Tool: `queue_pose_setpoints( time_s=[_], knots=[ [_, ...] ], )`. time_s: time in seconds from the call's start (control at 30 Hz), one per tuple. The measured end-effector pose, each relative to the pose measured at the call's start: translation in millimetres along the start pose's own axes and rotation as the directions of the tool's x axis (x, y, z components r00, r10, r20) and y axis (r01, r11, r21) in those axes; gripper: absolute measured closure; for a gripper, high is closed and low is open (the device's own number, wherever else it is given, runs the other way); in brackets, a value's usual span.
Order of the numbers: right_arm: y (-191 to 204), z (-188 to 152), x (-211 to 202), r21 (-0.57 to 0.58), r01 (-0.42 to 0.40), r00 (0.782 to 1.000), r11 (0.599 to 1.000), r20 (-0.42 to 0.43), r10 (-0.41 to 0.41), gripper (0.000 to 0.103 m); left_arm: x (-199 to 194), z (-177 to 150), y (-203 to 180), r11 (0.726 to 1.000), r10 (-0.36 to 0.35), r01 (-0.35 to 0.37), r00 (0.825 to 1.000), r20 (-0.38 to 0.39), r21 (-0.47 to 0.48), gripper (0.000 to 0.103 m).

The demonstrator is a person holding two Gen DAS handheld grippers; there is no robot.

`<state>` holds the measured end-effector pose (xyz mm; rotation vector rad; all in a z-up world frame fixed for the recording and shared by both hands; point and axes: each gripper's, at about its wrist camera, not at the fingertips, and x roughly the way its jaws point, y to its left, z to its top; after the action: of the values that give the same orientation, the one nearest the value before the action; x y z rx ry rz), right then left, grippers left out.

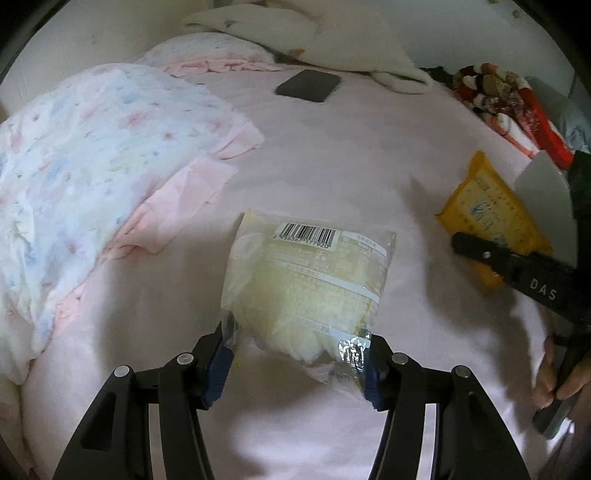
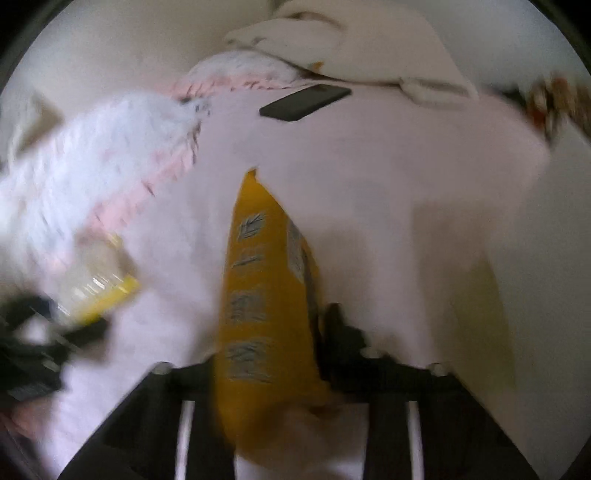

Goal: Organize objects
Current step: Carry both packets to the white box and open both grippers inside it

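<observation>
Two snack packets are in play over a pink bed sheet (image 1: 332, 155). The clear packet (image 1: 310, 284), pale bread or cake inside with a barcode label on its far end, sits in the left claw (image 1: 295, 365); both blue pads (image 1: 216, 373) press its near, crinkled end, so the claw is clamped on it. The packet's near edge is hidden between the pads.

The yellow packet (image 2: 266, 295) stands on edge between the fingers of the right claw (image 2: 269, 354), which is closed on its lower part. That view is heavily blurred, so its print is unreadable and its bottom end is cut off by the claw's frame. From the left wrist view, the yellow packet lies at the right, partly covered by a black finger and a grey plate. A hand (image 1: 561, 376) shows at the right edge, mostly cut off.

Farther out: one dark phone (image 1: 308, 85) lies flat on the far side of the sheet, one floral quilt (image 1: 85, 177) is bunched at the left, one white pillow (image 1: 295, 33) rests at the far end, and one red patterned cloth (image 1: 506, 103) lies at the far right.
</observation>
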<state>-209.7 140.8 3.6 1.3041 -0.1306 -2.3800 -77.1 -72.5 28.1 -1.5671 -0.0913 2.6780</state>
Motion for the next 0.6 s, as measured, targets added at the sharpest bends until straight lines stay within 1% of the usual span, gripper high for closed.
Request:
queue_pose_setpoints(
  time_s=[0.03,0.07,0.17,0.27,0.33,0.47,0.57,0.6],
  knots=[
    [-1,-1,-1,0.024,-0.024,1.0,0.999,-0.001,0.024,0.082,-2,0,-4,1.0,-0.017,0.017,1.0,0.003,0.006,0.048],
    [0,-2,-2,0.025,-0.027,1.0,0.999,-0.004,0.027,0.082,-4,0,-7,1.0,-0.027,0.027,1.0,0.007,0.013,0.048],
    [10,-7,-17,-0.018,-0.008,1.0,1.0,0.005,0.008,0.083,-10,2,-24,0.998,-0.044,0.042,0.999,0.028,0.053,0.048],
    [18,-6,-45,-0.023,-0.051,0.997,0.998,0.051,0.052,0.083,-19,7,-40,0.995,-0.075,0.07,0.995,0.064,0.072,0.048],
    [26,-9,-69,-0.05,-0.05,0.993,0.997,0.108,0.055,0.083,-24,9,-51,0.994,-0.089,0.083,0.993,0.078,0.074,0.048],
    [35,-25,-119,-0.085,-0.023,0.968,0.996,0.246,0.044,0.083,-40,10,-78,0.987,-0.138,0.129,0.985,0.103,0.092,0.048],
    [37,-29,-148,-0.081,0.001,0.943,0.997,0.332,0.026,0.083,-60,16,-101,0.981,-0.168,0.15,0.975,0.148,0.125,0.048],
    [35,-28,-159,-0.068,0.009,0.932,0.998,0.361,0.017,0.083,-68,19,-108,0.978,-0.181,0.16,0.968,0.171,0.132,0.048]
  ],
)
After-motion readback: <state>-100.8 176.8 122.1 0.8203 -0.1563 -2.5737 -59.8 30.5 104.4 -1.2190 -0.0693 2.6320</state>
